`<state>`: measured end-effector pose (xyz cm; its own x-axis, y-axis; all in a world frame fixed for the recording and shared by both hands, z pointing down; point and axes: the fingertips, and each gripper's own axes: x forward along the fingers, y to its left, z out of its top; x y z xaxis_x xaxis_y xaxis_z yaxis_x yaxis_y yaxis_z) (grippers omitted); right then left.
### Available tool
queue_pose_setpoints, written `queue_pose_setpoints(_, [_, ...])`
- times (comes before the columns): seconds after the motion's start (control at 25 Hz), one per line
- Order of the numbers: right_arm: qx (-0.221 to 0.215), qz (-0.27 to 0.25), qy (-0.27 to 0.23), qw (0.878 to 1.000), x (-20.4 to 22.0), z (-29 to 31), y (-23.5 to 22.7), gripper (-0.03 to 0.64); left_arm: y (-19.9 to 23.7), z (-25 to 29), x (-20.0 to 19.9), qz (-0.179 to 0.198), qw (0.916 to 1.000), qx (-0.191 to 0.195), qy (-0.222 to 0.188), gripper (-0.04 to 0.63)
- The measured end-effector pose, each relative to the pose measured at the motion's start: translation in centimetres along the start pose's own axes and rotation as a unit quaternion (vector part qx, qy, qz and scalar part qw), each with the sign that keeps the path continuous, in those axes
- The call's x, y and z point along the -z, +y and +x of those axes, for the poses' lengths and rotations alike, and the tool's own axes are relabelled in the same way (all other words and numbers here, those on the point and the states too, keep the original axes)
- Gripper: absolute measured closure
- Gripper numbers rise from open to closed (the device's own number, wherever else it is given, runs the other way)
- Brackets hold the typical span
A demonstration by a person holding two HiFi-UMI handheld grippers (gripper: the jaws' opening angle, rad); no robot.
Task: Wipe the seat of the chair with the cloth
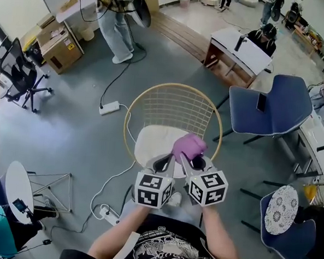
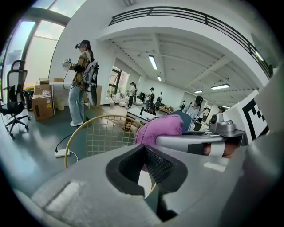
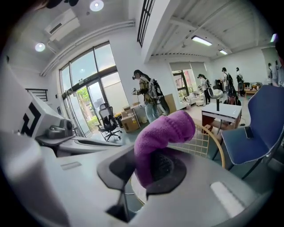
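Head view, nearest first: the person's two forearms reach forward with the grippers side by side above the chair. The left gripper (image 1: 164,163) has its jaws together with nothing between them. The right gripper (image 1: 195,162) has its jaws closed on the purple cloth (image 1: 189,147), which is pinched at its lower end so that a bunched lobe stands up past the jaw tips. It hangs over the near right part of the pale round seat (image 1: 150,144); whether it touches the cushion I cannot tell.

The cloth looks like soft, light knit or terry and will likely fold and drag, so a grip low on the bunch should leave a free pad to press flat. Beyond rises the chair's gold wire back (image 1: 174,108), then a blue chair (image 1: 273,108).
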<state>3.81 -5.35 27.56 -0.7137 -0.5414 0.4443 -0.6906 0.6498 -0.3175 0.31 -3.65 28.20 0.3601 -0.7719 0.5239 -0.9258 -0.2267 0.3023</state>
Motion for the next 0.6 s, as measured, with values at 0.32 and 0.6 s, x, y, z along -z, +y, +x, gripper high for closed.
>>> queue_pose_setpoints(0.32, [0.008, 0.004, -0.014, 1.000, -0.3, -1.1, -0.3, 0.557, -0.8, -0.3, -1.5, 0.009, 0.9998, 0.007, -0.018, 0.598])
queue_pose_setpoints(0.6, [0.008, 0.007, -0.015, 1.000, -0.3, -1.3, -0.5, 0.557, -1.4, 0.1, -1.8, 0.011, 0.9996, 0.013, -0.022, 0.598])
